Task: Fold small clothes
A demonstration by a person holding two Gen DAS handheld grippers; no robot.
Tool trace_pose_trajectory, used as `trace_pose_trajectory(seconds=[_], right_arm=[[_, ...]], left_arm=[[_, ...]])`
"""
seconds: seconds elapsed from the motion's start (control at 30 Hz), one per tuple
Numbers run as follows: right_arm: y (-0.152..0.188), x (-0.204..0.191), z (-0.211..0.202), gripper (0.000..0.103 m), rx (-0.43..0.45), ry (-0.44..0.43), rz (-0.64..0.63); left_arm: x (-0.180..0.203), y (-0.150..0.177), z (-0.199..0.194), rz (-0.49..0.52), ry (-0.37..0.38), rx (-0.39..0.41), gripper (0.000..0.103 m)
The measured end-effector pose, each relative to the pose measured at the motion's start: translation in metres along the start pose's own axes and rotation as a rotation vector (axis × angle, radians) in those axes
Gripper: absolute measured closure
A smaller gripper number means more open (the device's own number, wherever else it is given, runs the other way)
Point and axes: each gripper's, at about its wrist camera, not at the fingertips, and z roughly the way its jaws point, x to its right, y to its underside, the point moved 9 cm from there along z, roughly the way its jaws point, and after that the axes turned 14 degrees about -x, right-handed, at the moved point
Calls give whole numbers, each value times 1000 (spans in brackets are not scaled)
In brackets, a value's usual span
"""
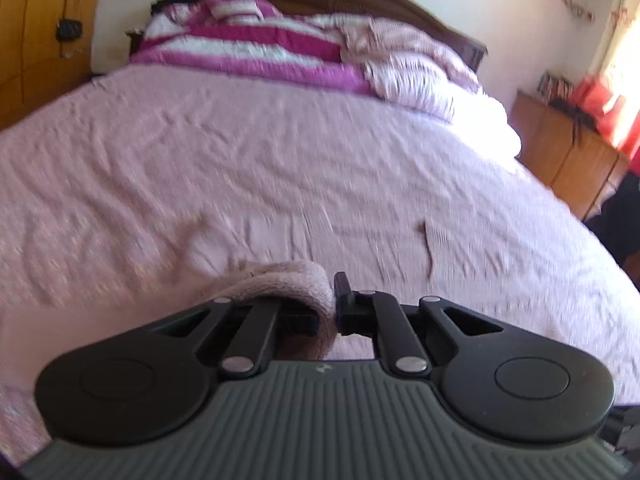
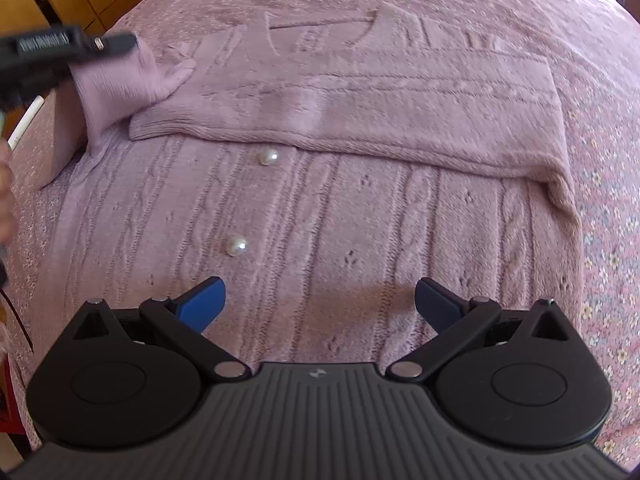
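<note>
The cardigan (image 2: 320, 216) is a pink cable-knit garment with pearl buttons (image 2: 268, 157), lying flat on the bed (image 2: 612, 240) directly below the right gripper (image 2: 320, 304). One sleeve (image 2: 360, 92) is already laid across the chest, running from the far right edge toward the left.

**Left gripper** (image 1: 334, 312): fingers closed down to a narrow gap, clamped on a bunched fold of the knit — in the right wrist view this is the other sleeve (image 2: 116, 84), lifted off the bed at the left side of the garment. The view is motion-blurred.

**Right gripper**: fingers spread wide, holding nothing, positioned over the lower front panel just below the second button.

**Handling properties (judged):**
- Light and fully limp. The fabric will not hold a shape and will drape from any single grip point.
- Thick, textured knit gives good friction against the fingers; slipping is unlikely.
- The knit stretches. Pulling hard on a sleeve may drag or skew the body beneath it.
- The buttons are hard and smooth — avoid closing the fingers on them.

**Where to take hold:**
- Sleeve: at the ribbed cuff or close to it, where the fabric is densest.
- Body: at the hem corners or the side edge, pinching both layers together so that the front and back move as one.
</note>
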Motion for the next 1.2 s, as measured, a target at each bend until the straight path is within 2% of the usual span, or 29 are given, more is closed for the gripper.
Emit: trace_pose_trajectory(seconds=[0.17,0.23,0.27,0.33,0.4,0.63,0.83,0.97,1.2], right_arm=[[1,5,4,0,-2,-11,12],[0,4,5,0,-1,-13,13],[0,4,5,0,0,-14,14],[-2,3,6,0,-1,-17,16],[-5,0,5,0,-6,-25,10],[-34,-34,-13,0,2,-42,-75],[-65,-95,-30,0,38,-35,-229],[-79,-136,-36,0,76,-57,-293],[-90,-195,-24,2,65,-91,-377]], left_arm=[[-3,24,18,0,23,-82,92],[-7,30,20,-6,29,-121,73],[-9,33,20,-11,35,-135,67],[-11,38,15,-15,44,-149,50],[-15,44,6,-8,33,-169,42],[-43,66,-25,-18,-1,-199,42],[-75,84,-41,-84,-74,-201,42],[-91,91,-49,-82,-113,-210,42],[-118,102,-63,-111,-157,-232,42]])
